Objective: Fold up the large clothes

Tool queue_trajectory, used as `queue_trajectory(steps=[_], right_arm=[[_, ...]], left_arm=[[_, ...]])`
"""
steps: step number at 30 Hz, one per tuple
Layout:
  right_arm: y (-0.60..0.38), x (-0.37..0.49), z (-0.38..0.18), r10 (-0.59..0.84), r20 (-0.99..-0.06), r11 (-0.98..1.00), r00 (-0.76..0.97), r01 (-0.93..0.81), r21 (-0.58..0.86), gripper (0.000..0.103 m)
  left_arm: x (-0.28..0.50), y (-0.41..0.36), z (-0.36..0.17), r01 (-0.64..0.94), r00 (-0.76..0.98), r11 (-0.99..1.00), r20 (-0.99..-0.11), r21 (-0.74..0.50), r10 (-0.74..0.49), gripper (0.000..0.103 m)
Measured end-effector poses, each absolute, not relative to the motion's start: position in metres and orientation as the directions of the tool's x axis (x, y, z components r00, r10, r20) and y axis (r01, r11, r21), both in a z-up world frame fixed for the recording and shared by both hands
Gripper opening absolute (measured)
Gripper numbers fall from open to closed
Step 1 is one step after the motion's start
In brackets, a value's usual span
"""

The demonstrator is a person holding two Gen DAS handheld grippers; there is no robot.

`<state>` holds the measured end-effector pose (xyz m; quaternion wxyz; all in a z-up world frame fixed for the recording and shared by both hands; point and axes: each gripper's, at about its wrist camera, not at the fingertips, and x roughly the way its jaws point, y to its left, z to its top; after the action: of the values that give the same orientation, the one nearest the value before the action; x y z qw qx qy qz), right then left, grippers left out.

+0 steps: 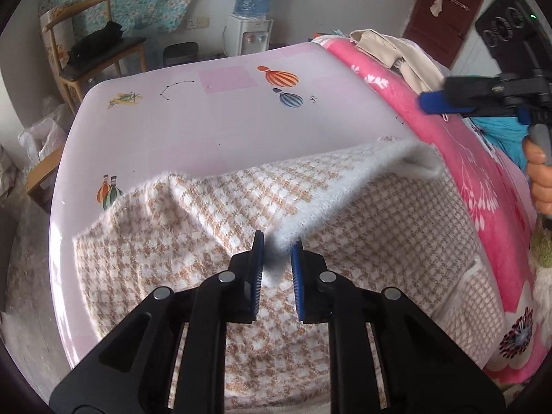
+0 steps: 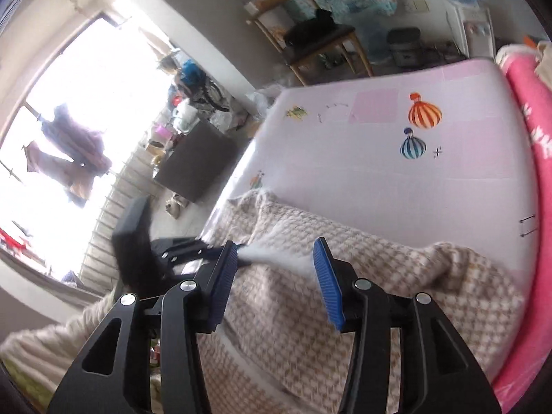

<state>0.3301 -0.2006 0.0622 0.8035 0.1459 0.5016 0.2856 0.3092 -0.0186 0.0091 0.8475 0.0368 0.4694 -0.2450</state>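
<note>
On the pink bedsheet (image 1: 220,131) printed with hot-air balloons, a fuzzy beige-and-white houndstooth garment (image 1: 193,227) lies spread over the near half of the bed, its far edge wrinkled and one white fuzzy corner lifted off the surface. The left gripper (image 1: 277,253) pinches that raised corner: its blue-padded fingers (image 1: 258,269) stand a narrow gap apart with the white fabric bunched between them, the cloth stretching up and away toward the right in a taut fold. The right gripper (image 2: 276,258) hangs above the garment with its fingers spread wide; nothing sits between the pads (image 2: 327,283), and the white fold only passes behind them. In the left wrist view this right gripper (image 1: 426,101) shows at the far right, held in the person's hand (image 1: 540,179) over a bright pink floral blanket (image 1: 476,186) that runs along the bed's right side, touching the garment's edge. Beyond the bed stand a wooden chair (image 1: 86,51) with dark clothing on its seat and a water dispenser (image 1: 250,24) against the wall. A bright window (image 2: 79,110) with laundry hanging shows in the right wrist view.
</note>
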Motion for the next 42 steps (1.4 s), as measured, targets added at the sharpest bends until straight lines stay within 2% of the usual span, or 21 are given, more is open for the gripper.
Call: queue_trajectory(steps=[3,5,10,14,16,18,20,21,26,27,30,33,35,38,40,42], right_arm=[[-0.175,0.331,0.026,0.547,-0.793,0.828,0.267,-0.311,0.466,0.045],[-0.163,0.322,0.003,0.520,-0.827,0.838,0.214,-0.316,0.446,0.045],[-0.154,0.301,-0.025,0.492,-0.841,0.847,0.225,-0.346,0.403,0.045],[-0.155,0.299,-0.027,0.485,-0.837,0.858,0.252,-0.324,0.400,0.045],[-0.152,0.293,-0.026,0.470,-0.841,0.864,0.269,-0.334,0.376,0.045],[-0.149,0.287,-0.025,0.456,-0.847,0.869,0.272,-0.343,0.357,0.044],[-0.157,0.283,-0.020,0.439,-0.857,0.878,0.270,-0.330,0.346,0.037],[-0.167,0.281,-0.011,0.431,-0.855,0.887,0.289,-0.311,0.342,0.037],[-0.188,0.282,0.022,0.365,-0.826,0.920,0.429,-0.300,0.252,0.036],[-0.187,0.285,0.018,0.364,-0.832,0.919,0.419,-0.305,0.249,0.036],[-0.177,0.288,-0.018,0.245,-0.903,0.933,0.352,-0.338,0.122,0.036],[-0.188,0.280,-0.018,0.290,-0.886,0.924,0.363,-0.349,0.160,0.035],[-0.196,0.280,-0.012,0.295,-0.892,0.931,0.344,-0.312,0.188,0.030],[-0.194,0.281,0.009,0.254,-0.883,0.938,0.394,-0.321,0.127,0.030],[-0.186,0.290,0.021,0.279,-0.860,0.930,0.428,-0.342,0.132,0.030],[-0.175,0.300,0.024,0.258,-0.852,0.935,0.455,-0.339,0.102,0.030]], left_arm=[[0.303,-0.005,0.009,0.407,0.450,0.895,-0.813,-0.182,-0.370,0.031],[0.295,0.012,0.011,0.384,0.457,0.901,-0.807,-0.201,-0.375,0.035],[0.288,0.049,0.031,0.349,0.514,0.897,-0.745,-0.273,-0.427,0.035],[0.312,0.026,0.041,0.390,0.495,0.853,-0.703,-0.347,-0.512,0.035],[0.324,0.004,0.034,0.430,0.441,0.820,-0.705,-0.377,-0.556,0.035],[0.337,-0.017,0.011,0.440,0.353,0.807,-0.750,-0.394,-0.559,0.035],[0.344,-0.028,-0.017,0.413,0.293,0.847,-0.832,-0.334,-0.470,0.034],[0.343,-0.027,-0.025,0.414,0.293,0.852,-0.840,-0.320,-0.457,0.031],[0.337,-0.013,-0.022,0.408,0.300,0.843,-0.821,-0.350,-0.486,0.031],[0.337,-0.014,-0.022,0.410,0.302,0.844,-0.822,-0.345,-0.483,0.031],[0.330,-0.013,-0.020,0.430,0.320,0.846,-0.824,-0.313,-0.468,0.031],[0.324,-0.006,-0.021,0.442,0.336,0.848,-0.822,-0.294,-0.460,0.031],[0.323,-0.002,-0.017,0.440,0.340,0.848,-0.819,-0.296,-0.462,0.031],[0.325,0.003,0.002,0.452,0.408,0.858,-0.799,-0.244,-0.443,0.031],[0.332,0.004,0.017,0.459,0.456,0.865,-0.780,-0.205,-0.427,0.031],[0.346,0.003,0.024,0.442,0.470,0.871,-0.773,-0.213,-0.427,0.033]])
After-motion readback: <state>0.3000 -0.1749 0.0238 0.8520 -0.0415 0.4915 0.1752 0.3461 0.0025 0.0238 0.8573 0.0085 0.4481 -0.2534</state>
